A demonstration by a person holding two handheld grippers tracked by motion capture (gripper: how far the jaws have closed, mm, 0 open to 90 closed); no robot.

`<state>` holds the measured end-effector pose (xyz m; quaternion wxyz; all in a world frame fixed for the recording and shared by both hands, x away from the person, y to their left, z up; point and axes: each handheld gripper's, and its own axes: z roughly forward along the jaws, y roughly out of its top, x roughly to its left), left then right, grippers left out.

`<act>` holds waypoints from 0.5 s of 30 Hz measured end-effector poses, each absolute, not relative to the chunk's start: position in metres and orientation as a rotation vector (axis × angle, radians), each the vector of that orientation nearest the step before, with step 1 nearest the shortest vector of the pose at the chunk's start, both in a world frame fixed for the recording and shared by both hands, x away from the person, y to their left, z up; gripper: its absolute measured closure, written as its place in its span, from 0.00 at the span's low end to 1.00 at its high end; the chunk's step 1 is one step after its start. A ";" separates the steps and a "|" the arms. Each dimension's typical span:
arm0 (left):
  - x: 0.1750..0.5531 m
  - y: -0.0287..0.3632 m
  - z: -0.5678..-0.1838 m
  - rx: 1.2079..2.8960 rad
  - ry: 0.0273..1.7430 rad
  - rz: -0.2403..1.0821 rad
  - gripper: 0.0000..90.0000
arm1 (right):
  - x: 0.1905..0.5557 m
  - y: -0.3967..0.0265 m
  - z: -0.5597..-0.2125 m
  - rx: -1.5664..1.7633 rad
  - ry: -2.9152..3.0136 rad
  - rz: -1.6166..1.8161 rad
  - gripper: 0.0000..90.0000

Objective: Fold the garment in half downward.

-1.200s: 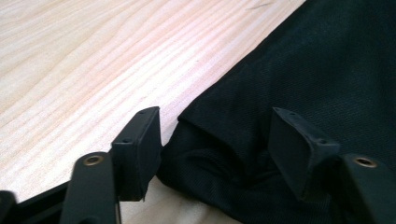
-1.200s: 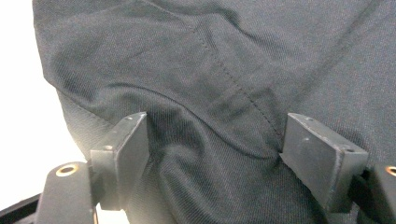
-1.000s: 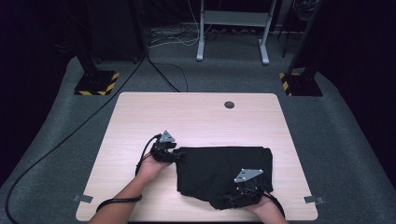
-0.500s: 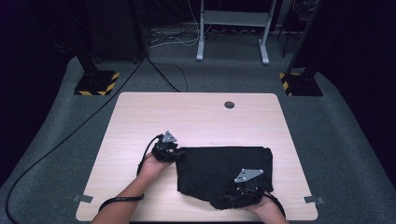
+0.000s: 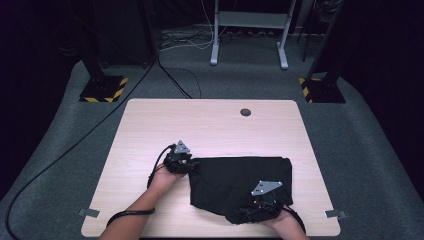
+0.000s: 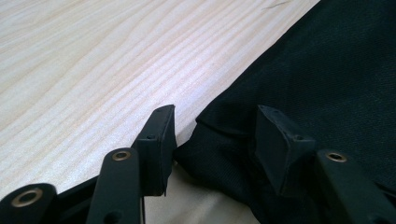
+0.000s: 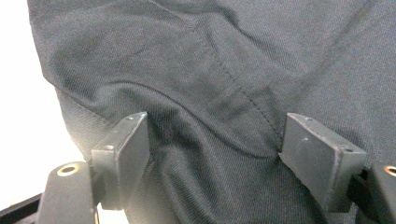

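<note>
The black cloth [image 5: 240, 187] lay folded on the near right part of the wooden table [image 5: 210, 125], its left edge bunched into a small corner. In the left gripper view that corner [image 6: 210, 140] sat between the jaws of the left gripper [image 6: 215, 135], which had just been closing in on it; one pad was at the fold and the other rested on the fabric, yet a gap remained, so I judge the pinch was not yet made. Compared with a second ago the cloth's outline looked unchanged, so nothing had been lifted or dragged so far. The right gripper [image 7: 215, 140] stood at the cloth's near edge, jaws spread wide over a raised ridge of fabric with a stitched seam, not clamped. No brand, label or writing could be read anywhere
</note>
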<state>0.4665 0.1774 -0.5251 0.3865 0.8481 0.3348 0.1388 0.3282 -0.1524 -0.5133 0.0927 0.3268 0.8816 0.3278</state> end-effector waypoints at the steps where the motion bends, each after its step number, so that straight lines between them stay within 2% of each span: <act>1: 0.466 0.177 -0.525 2.164 0.848 0.351 0.56 | 0.328 -0.152 -0.513 0.972 2.617 0.973 0.26; 5: 0.464 0.176 -0.524 2.165 0.842 0.336 0.66 | 0.328 -0.152 -0.513 0.973 2.616 0.978 0.26; 9: 0.464 0.176 -0.524 2.164 0.834 0.327 0.69 | 0.328 -0.152 -0.513 0.976 2.615 0.978 0.26; 15: 0.462 0.174 -0.524 2.176 0.802 0.313 0.79 | 0.328 -0.151 -0.511 1.001 2.609 0.975 0.26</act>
